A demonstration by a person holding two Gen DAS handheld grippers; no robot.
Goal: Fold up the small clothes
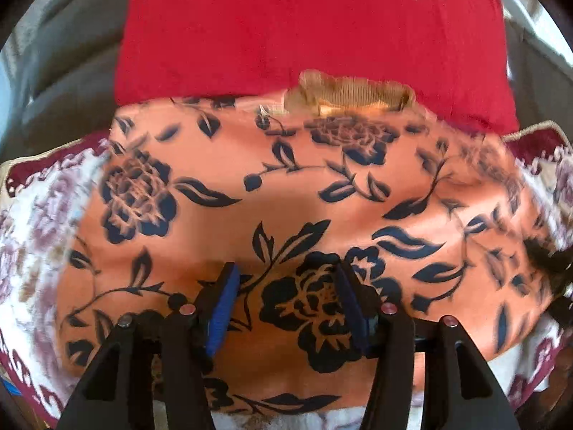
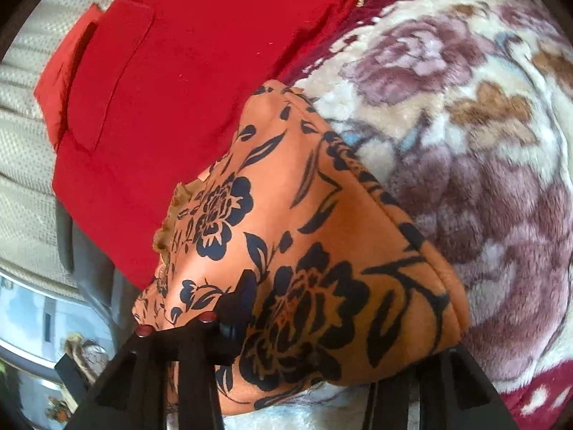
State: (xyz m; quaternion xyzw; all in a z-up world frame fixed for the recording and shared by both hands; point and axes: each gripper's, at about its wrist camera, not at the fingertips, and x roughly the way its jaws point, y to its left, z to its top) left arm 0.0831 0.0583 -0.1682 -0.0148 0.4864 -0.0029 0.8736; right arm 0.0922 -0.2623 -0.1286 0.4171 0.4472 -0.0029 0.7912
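- Orange floral garment lies folded on the plush blanket, touching the red garment.
- Left gripper above it, jaws apart, empty.
- Right gripper: cloth hides one finger, grip unclear.
- Next, likely: smooth or set aside.

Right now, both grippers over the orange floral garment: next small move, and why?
Probably lower the left gripper and close on a pinch of the orange garment. Its jaws stand open over flat cloth, gripping nothing, and the cloth seems only partly folded. The right gripper sits at the garment's folded corner, grip unclear. The red garment lies beyond, apparently folded.
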